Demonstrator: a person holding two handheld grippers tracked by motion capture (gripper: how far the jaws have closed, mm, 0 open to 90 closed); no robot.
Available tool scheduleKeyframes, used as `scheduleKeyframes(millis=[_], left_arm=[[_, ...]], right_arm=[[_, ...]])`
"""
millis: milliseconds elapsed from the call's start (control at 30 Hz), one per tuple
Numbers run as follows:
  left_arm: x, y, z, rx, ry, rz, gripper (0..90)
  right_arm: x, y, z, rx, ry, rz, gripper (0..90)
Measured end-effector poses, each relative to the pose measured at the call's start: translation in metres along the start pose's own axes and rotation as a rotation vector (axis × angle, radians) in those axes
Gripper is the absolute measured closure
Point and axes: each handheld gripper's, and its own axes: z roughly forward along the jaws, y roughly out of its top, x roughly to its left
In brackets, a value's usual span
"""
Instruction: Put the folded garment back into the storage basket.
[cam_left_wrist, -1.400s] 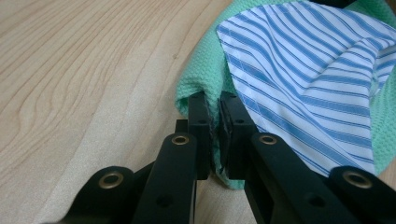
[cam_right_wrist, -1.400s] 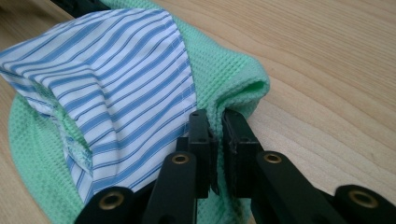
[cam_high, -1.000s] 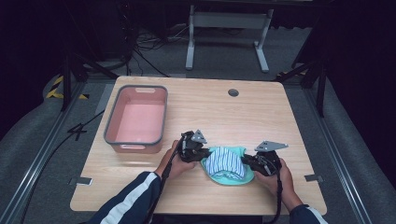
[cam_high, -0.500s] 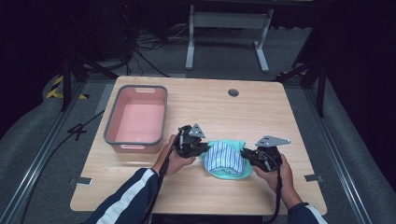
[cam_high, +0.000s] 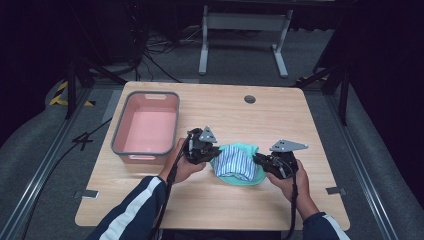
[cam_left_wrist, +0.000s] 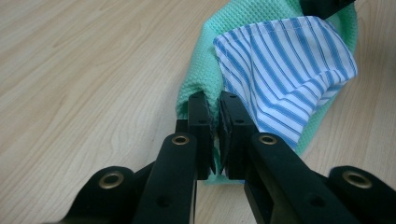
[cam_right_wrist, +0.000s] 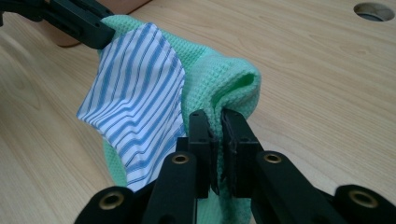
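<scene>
One cloth (cam_high: 238, 164), one pink bin (cam_high: 146, 128), two grippers (cam_high: 212, 151).

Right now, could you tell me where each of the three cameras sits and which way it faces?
High view: fixed above the person's side, looking forward and down on the table; both forearms and the left gripper and right gripper show.
Left gripper view: rides the left gripper, looking along its fingers, shut on the cloth.
Right gripper view: rides the right gripper, fingers shut on the cloth's other edge.
Shared: the gripper views both show the green-and-striped cloth and each other's fingers.

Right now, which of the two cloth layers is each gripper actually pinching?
Both clamp the green waffle-weave cloth: left gripper and right gripper hold its edges. The blue-striped cloth lies inside the green.
</scene>
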Motion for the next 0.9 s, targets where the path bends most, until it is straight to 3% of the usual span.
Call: scheduleKeyframes(millis=[300,533,900], left_arm=[[0.009,0.003,-0.016,-0.016,0.035,-0.01,84.5],[0.016,0.005,-0.03,-0.039,0.06,-0.027,84.5],[0.025,0.004,-0.058,-0.063,0.116,-0.029,84.5]], right_arm=[[0.008,0.013,0.005,0.019,0.008,-0.041,83.0],[0.014,0.028,0.006,-0.012,0.015,-0.044,83.1],[0.029,0.057,0.007,-0.038,0.031,-0.097,83.0]])
